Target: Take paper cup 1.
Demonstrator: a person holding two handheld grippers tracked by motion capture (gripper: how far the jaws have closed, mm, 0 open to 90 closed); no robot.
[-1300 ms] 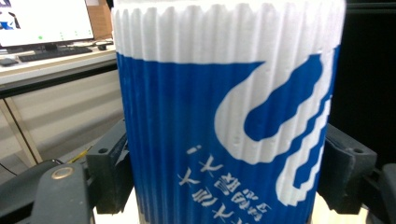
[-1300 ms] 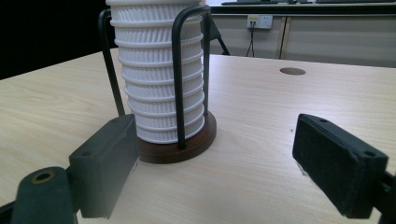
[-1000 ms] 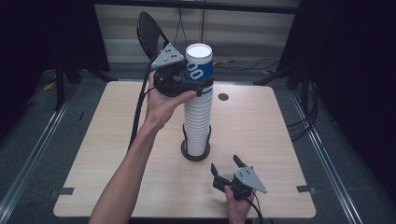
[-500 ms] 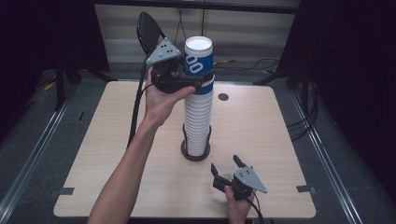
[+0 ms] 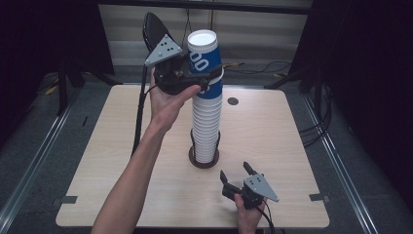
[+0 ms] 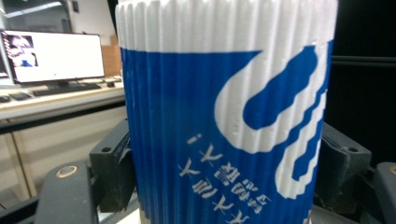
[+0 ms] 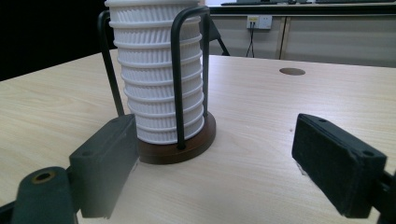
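Blue-and-white paper cup [image 5: 204, 56]: top of the tall cup stack [image 5: 206, 126] in the wire holder [image 5: 204, 158] at mid table [image 5: 292, 146]. Left hand-held gripper [image 5: 204, 78]: jaws, just closing, clamped on this cup. Right hand-held gripper [image 5: 236, 173]: jaws apart, holding nothing, low over the table near the holder.

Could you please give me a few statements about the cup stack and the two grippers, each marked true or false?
1. The left gripper is shut on the top cup of the stack. True; its jaws have just been closing on that cup.
2. The right gripper holds a cup. False: its jaws stand open and empty, low over the table.
3. The cup stack stands in a holder with a round dark base and upright rods. True.
4. The top cup is plain white. False: it carries a blue print.
5. The stack lies on its side. False: it stands upright.
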